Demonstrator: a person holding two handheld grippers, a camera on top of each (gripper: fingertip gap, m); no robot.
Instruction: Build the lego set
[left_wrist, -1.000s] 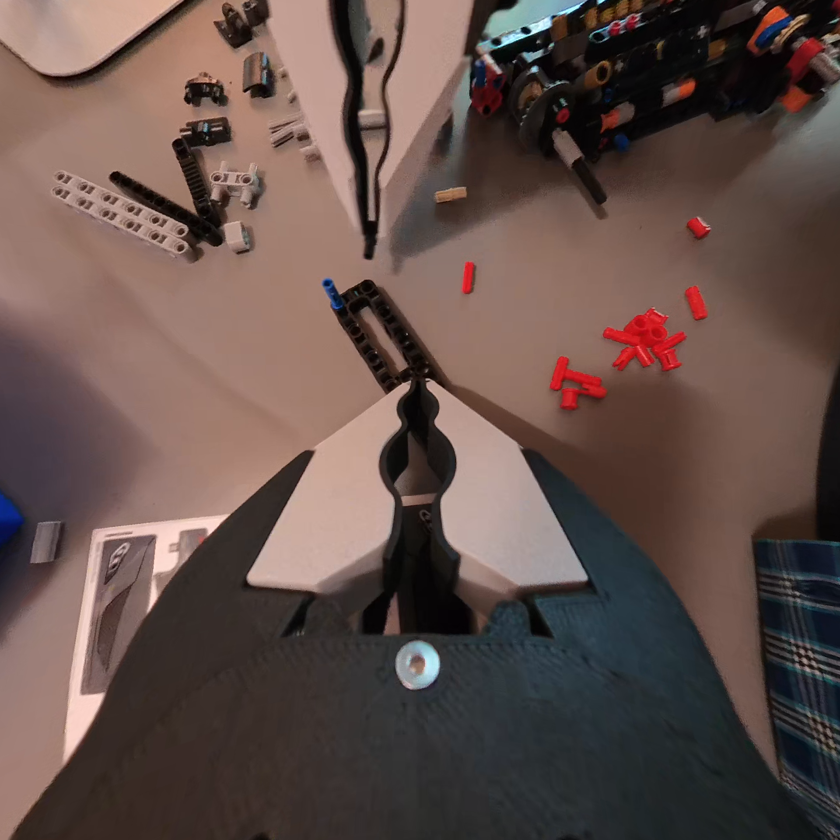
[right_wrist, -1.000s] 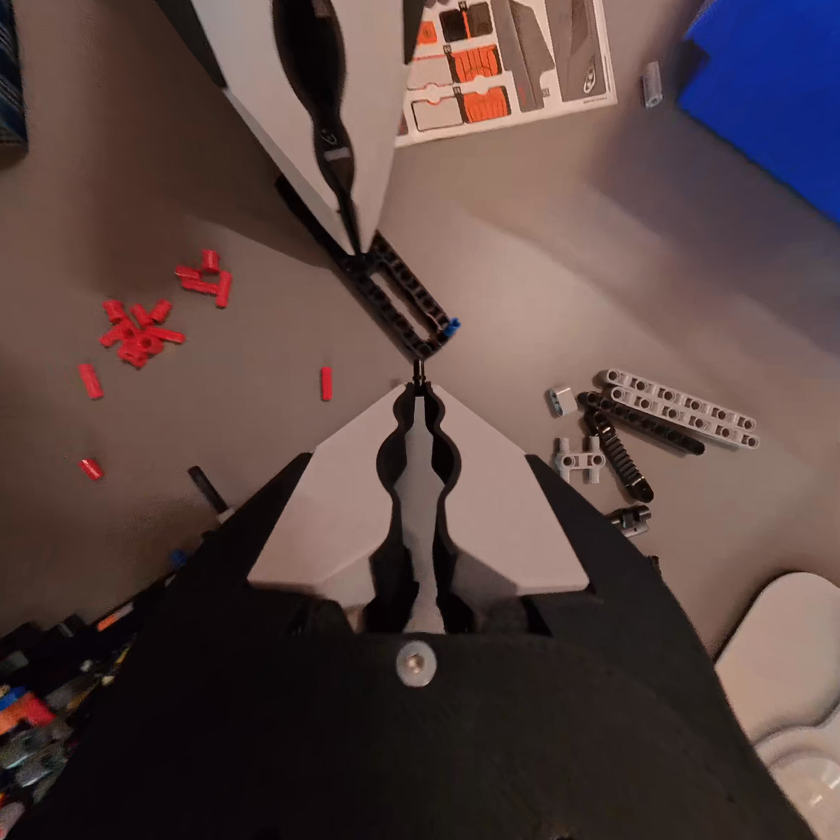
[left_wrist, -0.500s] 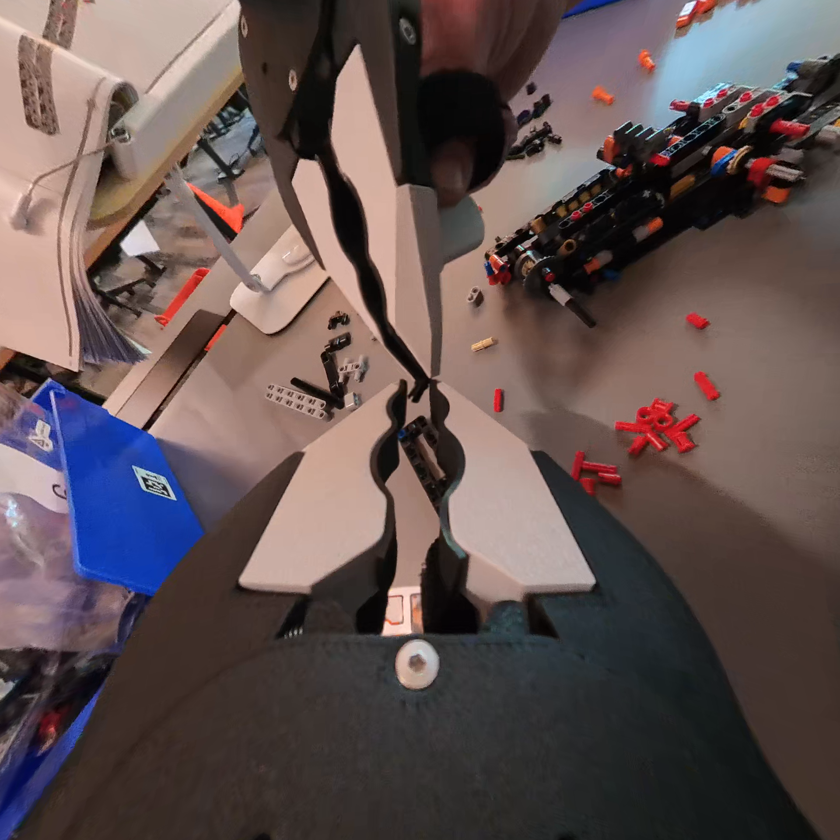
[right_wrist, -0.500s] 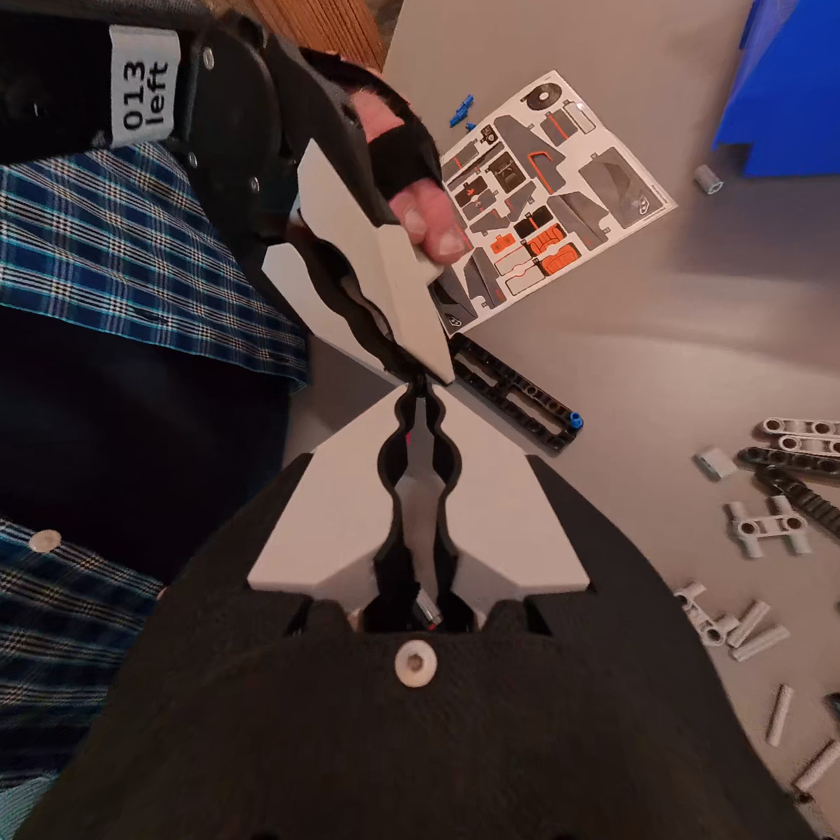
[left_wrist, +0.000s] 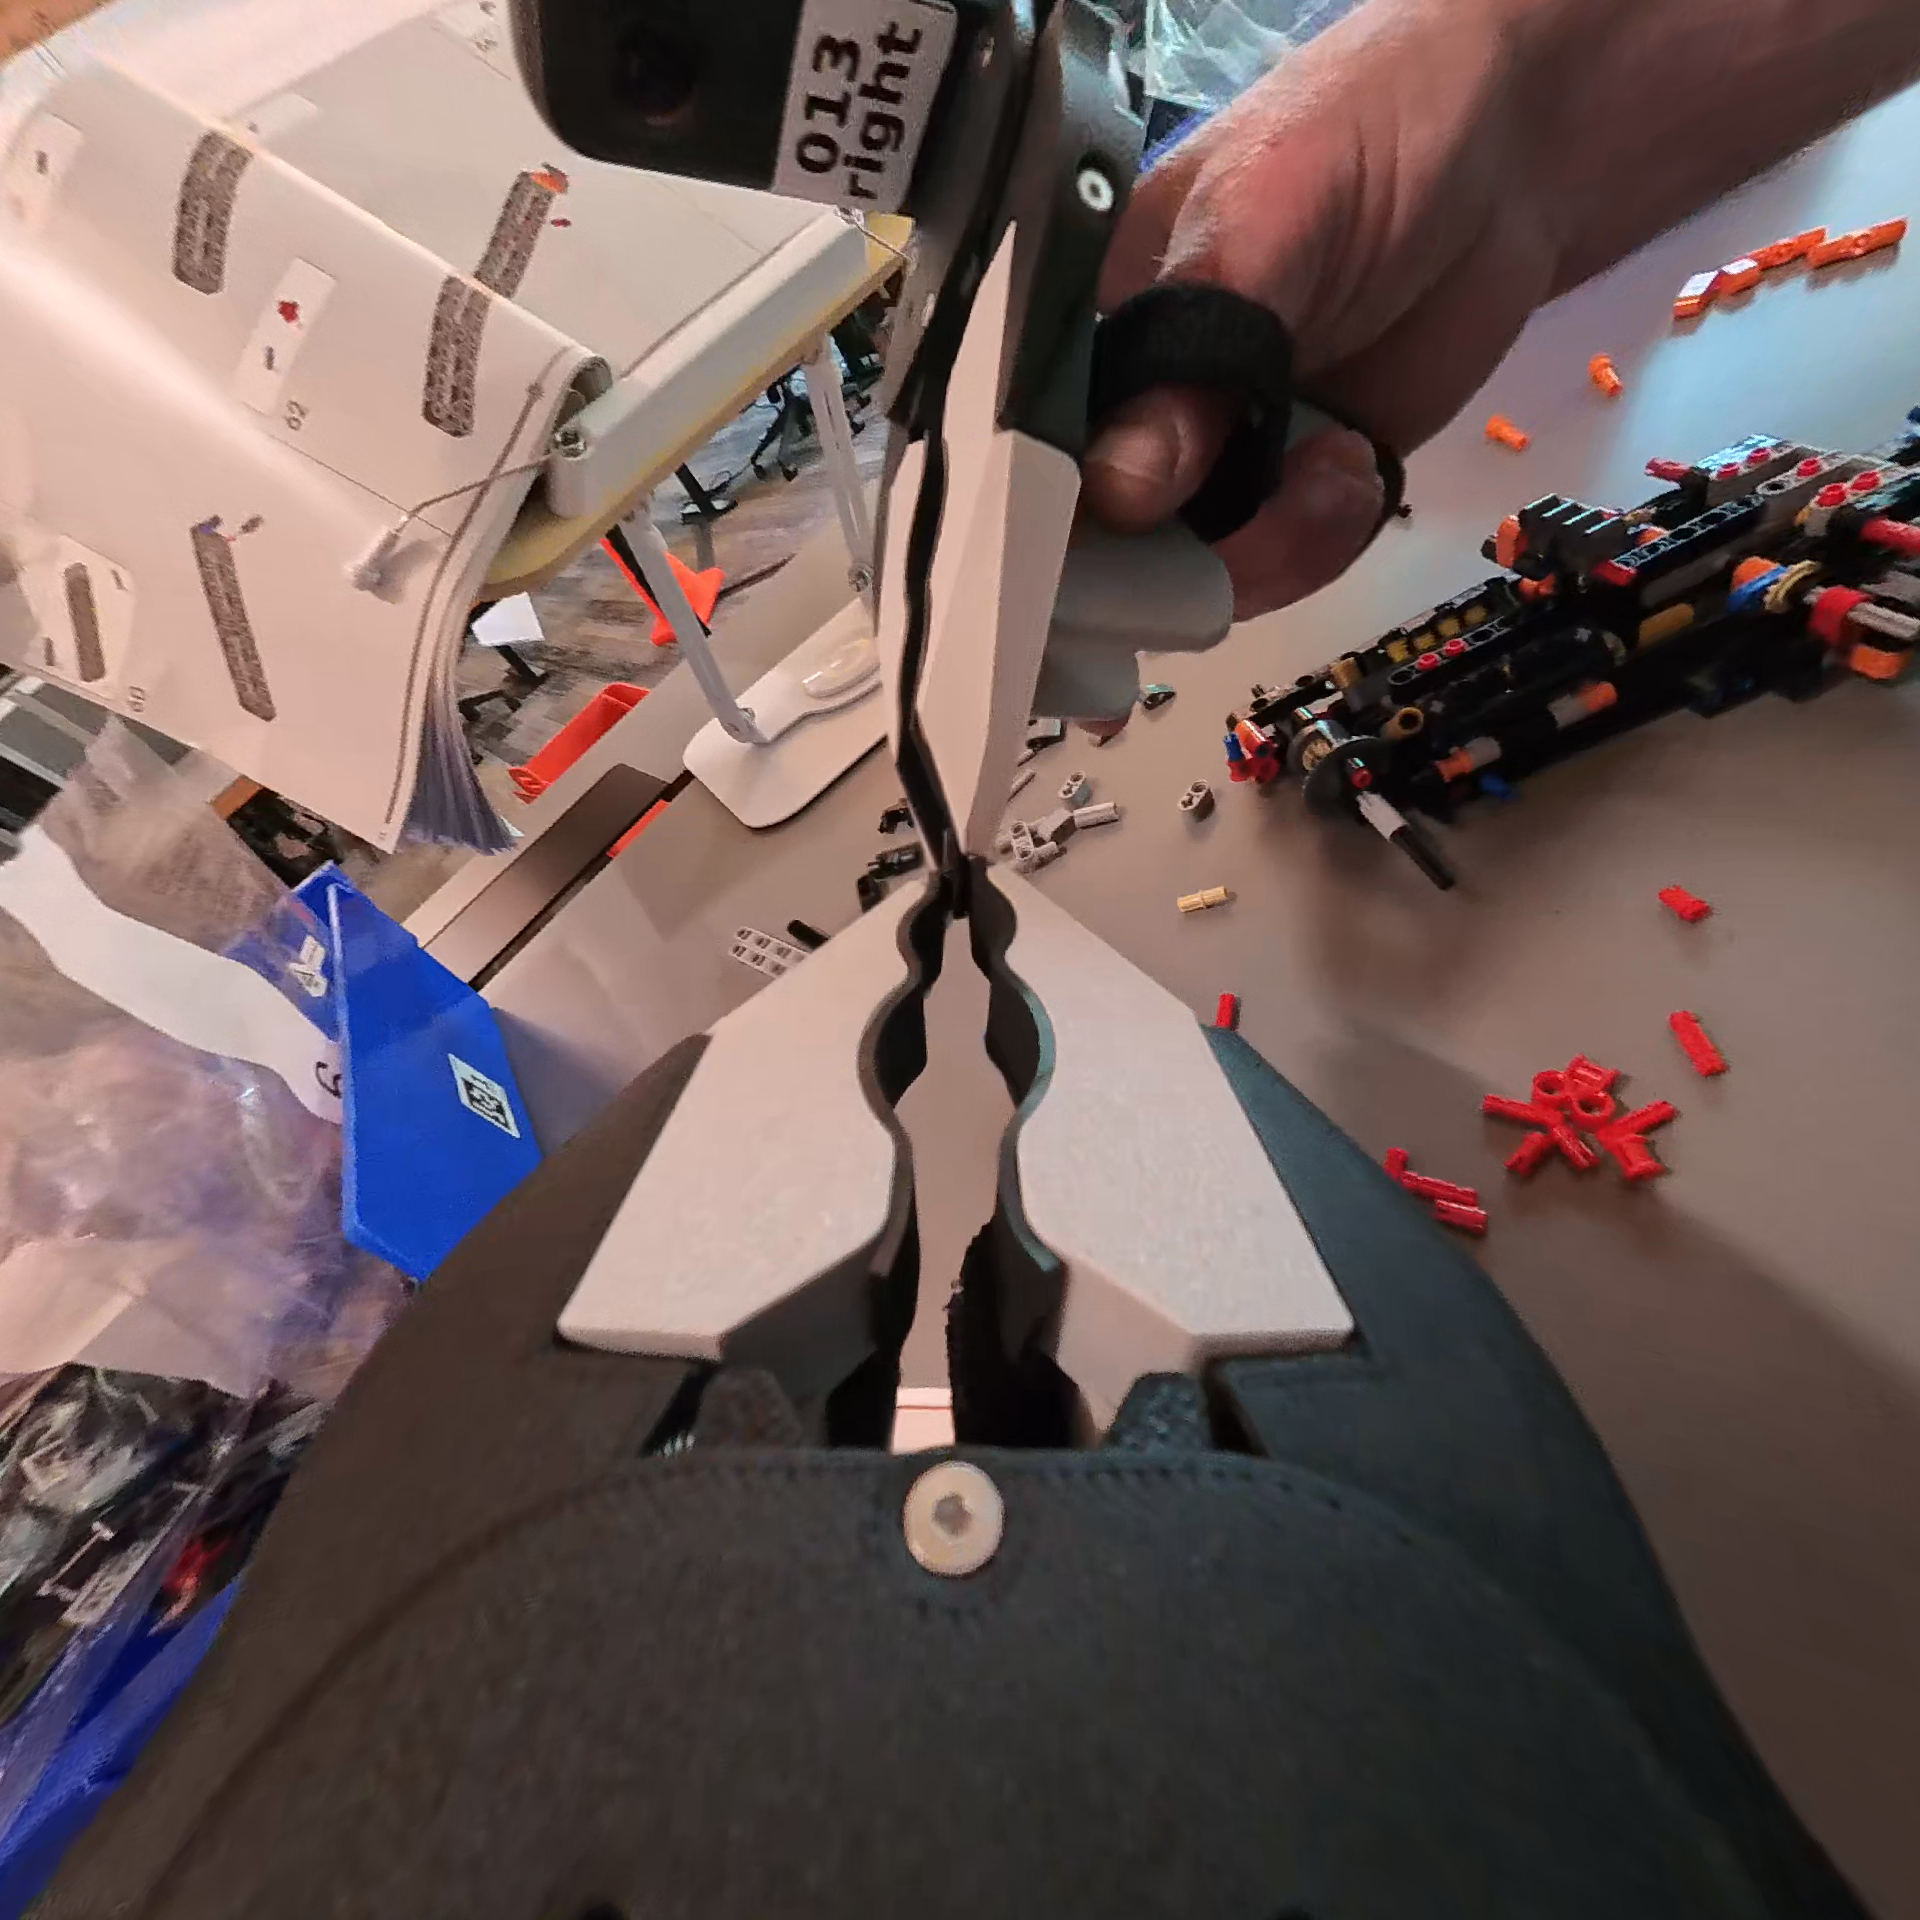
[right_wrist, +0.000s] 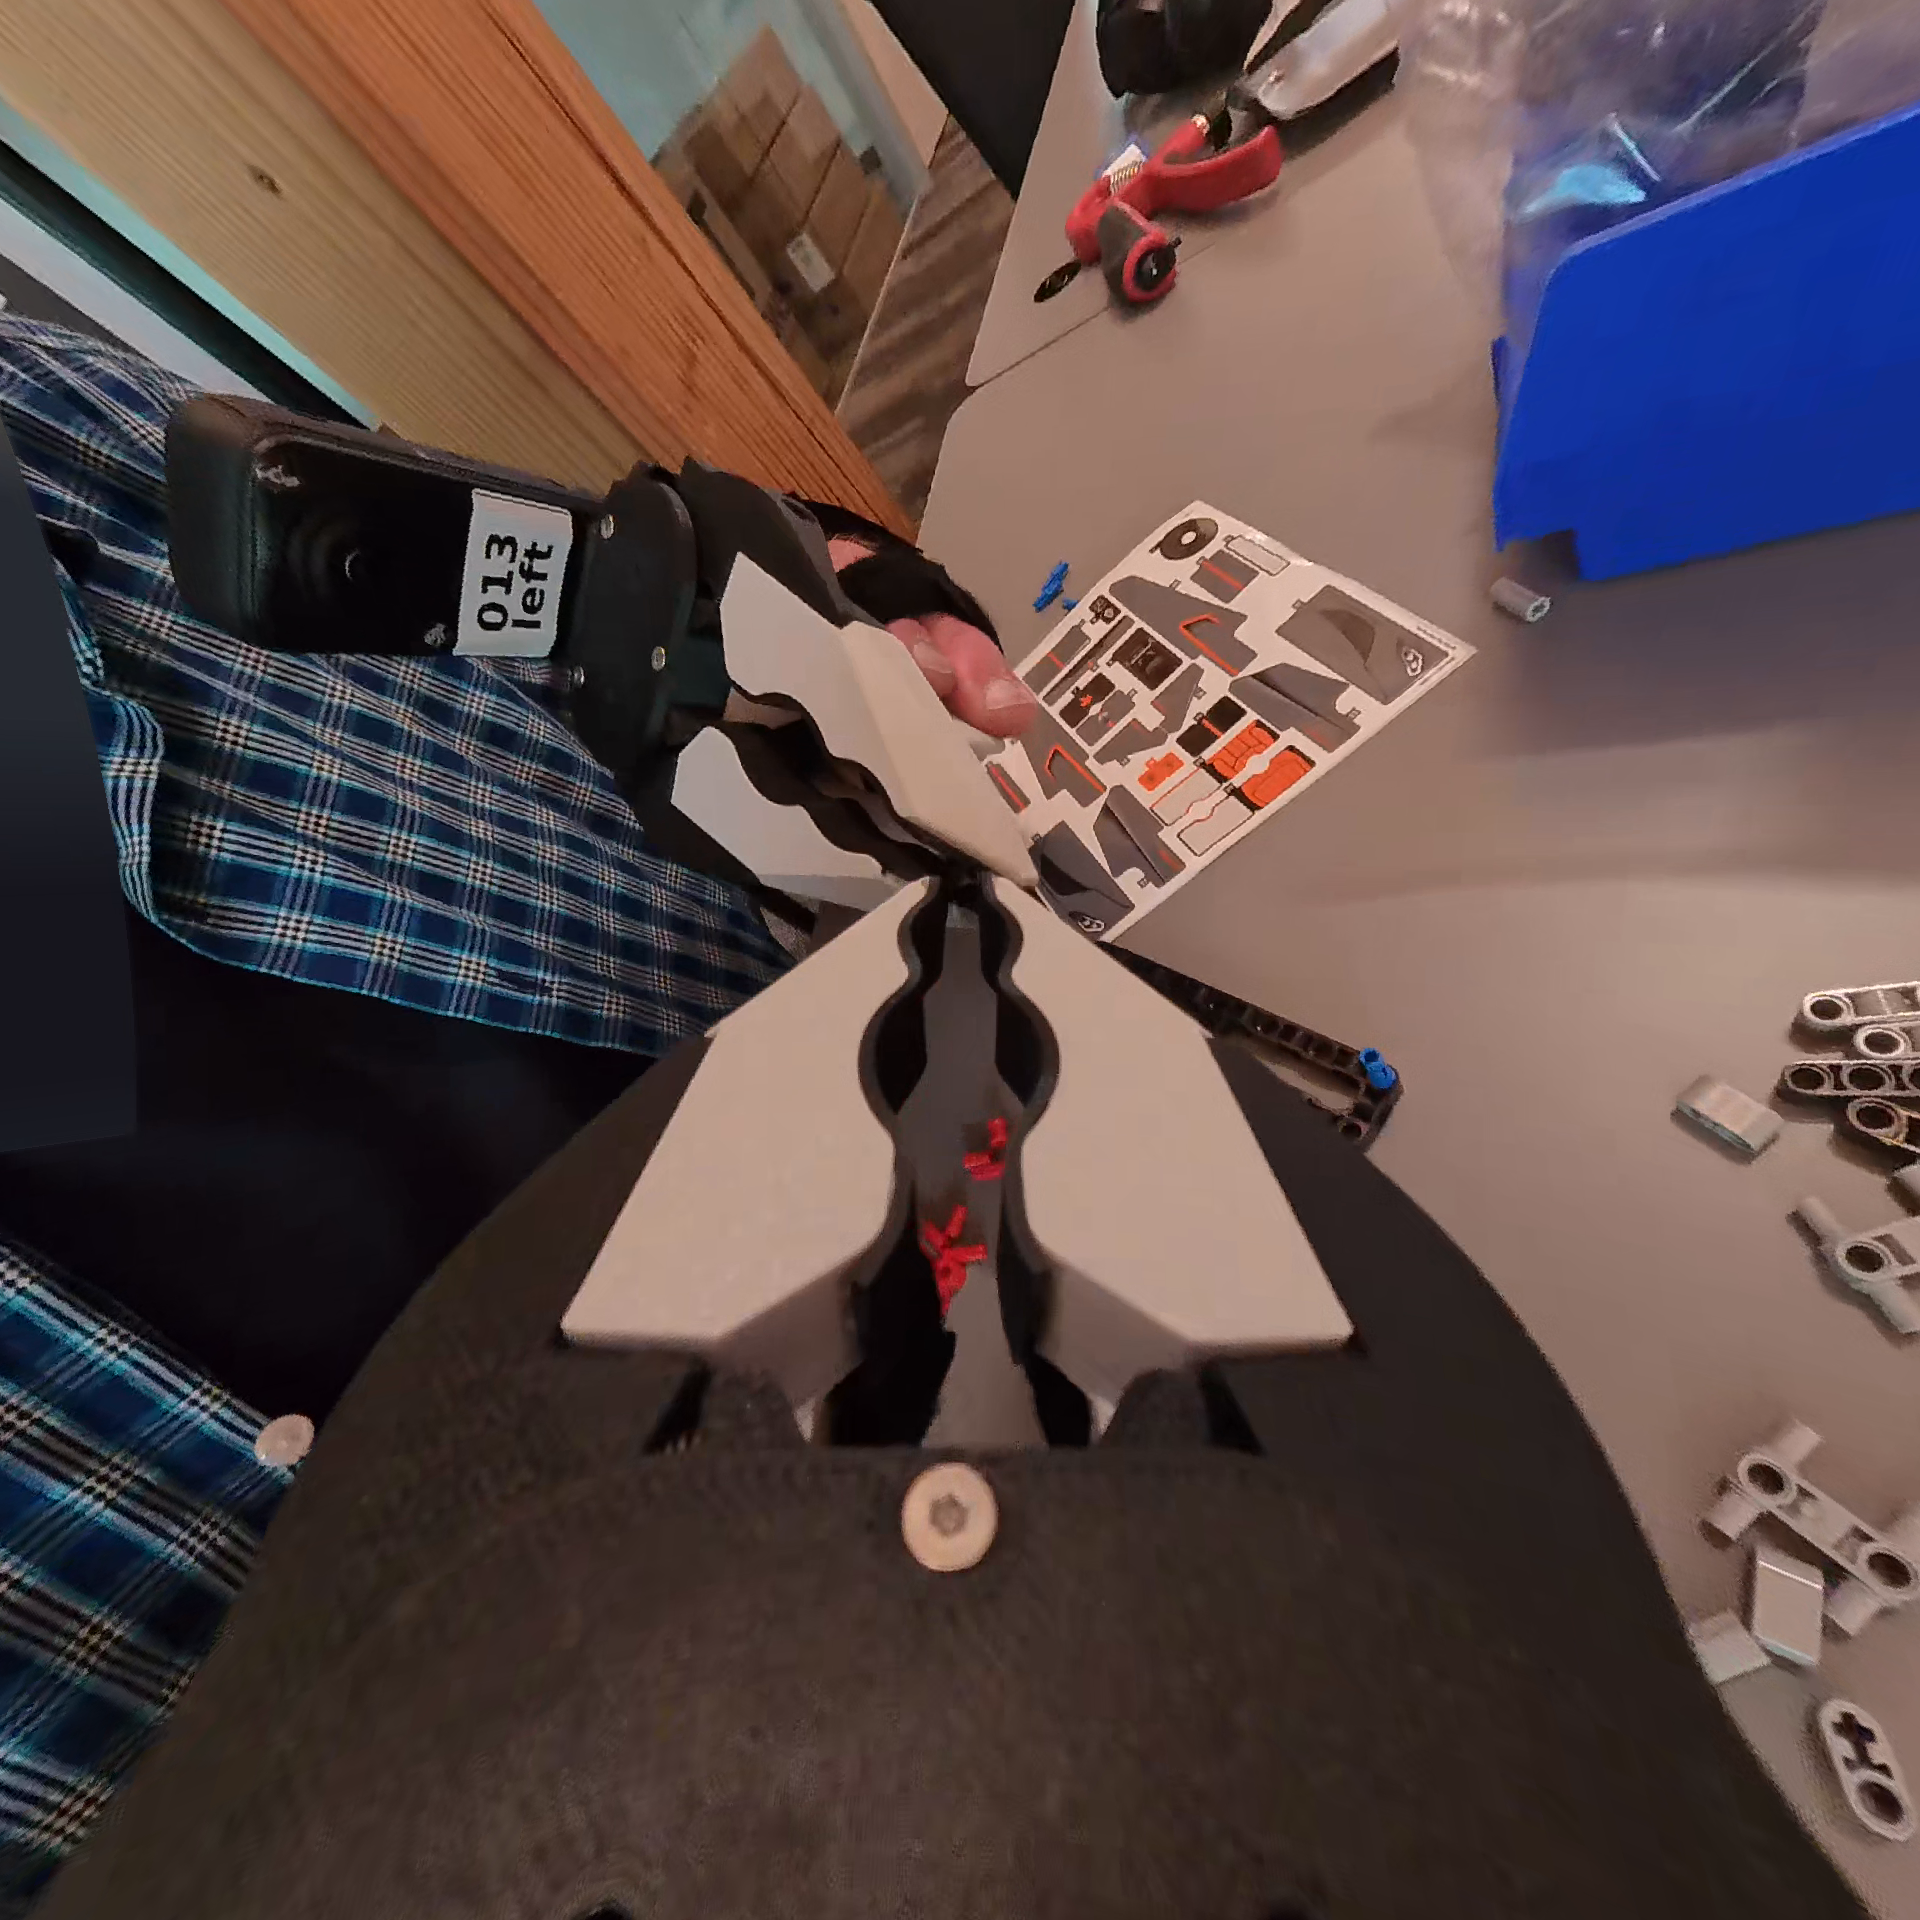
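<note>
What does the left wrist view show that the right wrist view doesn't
Only the left wrist view shows the part-built black model, the tan pin, the white stand base and the open instruction booklet. Only the right wrist view shows the sticker sheet, the black frame with its blue pin, the red-handled tool and the plaid shirt. Both show the left gripper and right gripper meeting tip to tip, the red pins and the blue bin.
</note>
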